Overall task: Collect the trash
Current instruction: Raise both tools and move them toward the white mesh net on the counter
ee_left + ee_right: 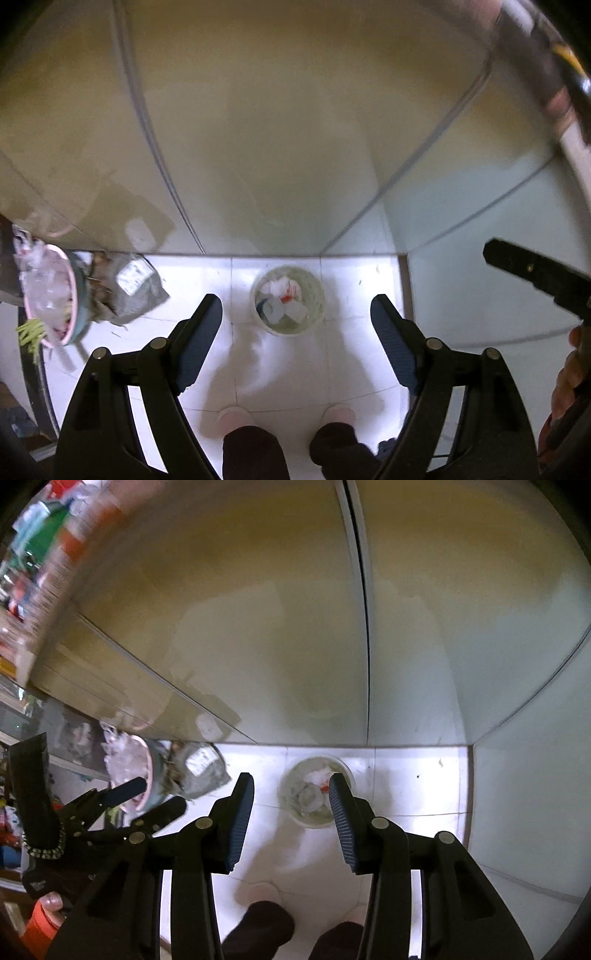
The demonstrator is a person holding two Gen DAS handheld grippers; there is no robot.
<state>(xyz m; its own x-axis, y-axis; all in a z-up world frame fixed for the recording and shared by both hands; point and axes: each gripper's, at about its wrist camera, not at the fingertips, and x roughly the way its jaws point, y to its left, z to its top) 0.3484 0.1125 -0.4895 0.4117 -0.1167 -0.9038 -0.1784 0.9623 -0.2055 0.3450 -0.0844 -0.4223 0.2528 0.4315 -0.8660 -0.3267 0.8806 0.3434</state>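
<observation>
A round pale waste bin [288,300] stands on the white tiled floor against the wall, holding white paper scraps, a red-marked piece and a cup. It also shows in the right wrist view [314,794]. My left gripper [295,314] is open and empty, held high above the bin. My right gripper [291,794] is open and empty, also above the bin. The left gripper [155,797] shows at the left of the right wrist view, open. A finger of the right gripper [535,273] shows at the right edge of the left wrist view.
A pink-rimmed bowl [51,291] with clear plastic and green shreds lies at the left beside a grey crumpled bag [136,288]. Pale cabinet doors [258,129] stand behind. The person's pink slippers [236,417] are below.
</observation>
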